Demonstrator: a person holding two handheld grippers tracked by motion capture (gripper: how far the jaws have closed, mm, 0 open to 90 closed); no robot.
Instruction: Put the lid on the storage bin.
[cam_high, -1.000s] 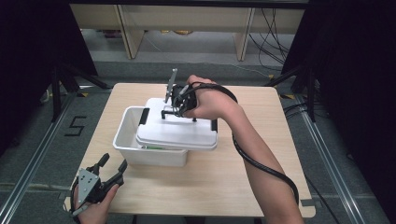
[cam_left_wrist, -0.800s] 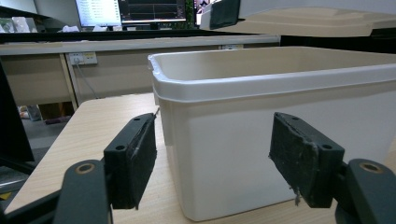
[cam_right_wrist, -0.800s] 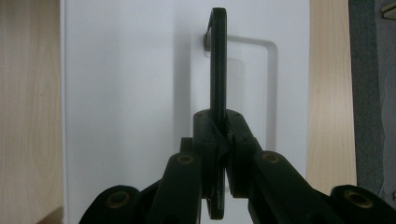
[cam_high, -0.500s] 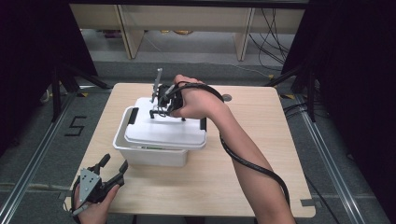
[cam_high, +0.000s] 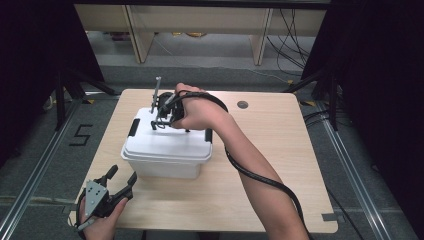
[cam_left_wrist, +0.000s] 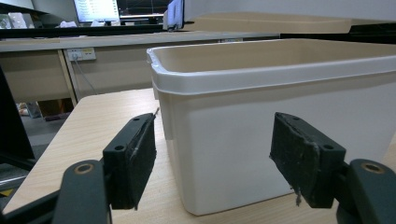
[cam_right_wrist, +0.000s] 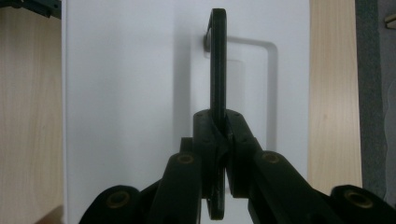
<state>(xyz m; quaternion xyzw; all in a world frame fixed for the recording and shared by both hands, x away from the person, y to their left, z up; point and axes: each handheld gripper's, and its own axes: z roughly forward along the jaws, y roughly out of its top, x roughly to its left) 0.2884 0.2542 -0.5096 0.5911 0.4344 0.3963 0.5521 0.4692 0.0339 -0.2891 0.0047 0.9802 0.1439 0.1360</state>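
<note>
1. Lid (cam_high: 167, 142) over bin (cam_high: 165, 169): that is the relation the next move turns on. From above, the white lid covers the bin's opening almost edge for edge. In the left gripper view the bin's rim is bare and its inside shows, with a pale slab hanging above it, so I judge the lid is not seated yet and has to go straight down.
2. The right gripper (cam_high: 162, 117) points down at the lid's top near its far edge. Its jaws are pressed together on the thin black handle (cam_right_wrist: 217, 60) standing up from the lid.
3. In the right gripper view the handle runs straight away from the jaws, edge-on. It lies in line with the moulded recess in the lid.
4. The lid's long axis runs left to right across the table (cam_high: 280, 150) and matches the bin's long axis. I see little turning left to do.
5. The left gripper (cam_high: 122, 175) rests at the near left corner of the table. Its jaws are spread and empty and aim at the bin's near corner. It stands apart from the bin, so the right hand is nearer and carries the work.
6. The lid is plain white plastic, flat and rectangular, with a black clip (cam_high: 134, 127) at its left short end and another (cam_high: 208, 135) at its right.
7. The bin is the same white, deep and straight-walled, with a rolled rim. It stands a little left of the table's middle.
</note>
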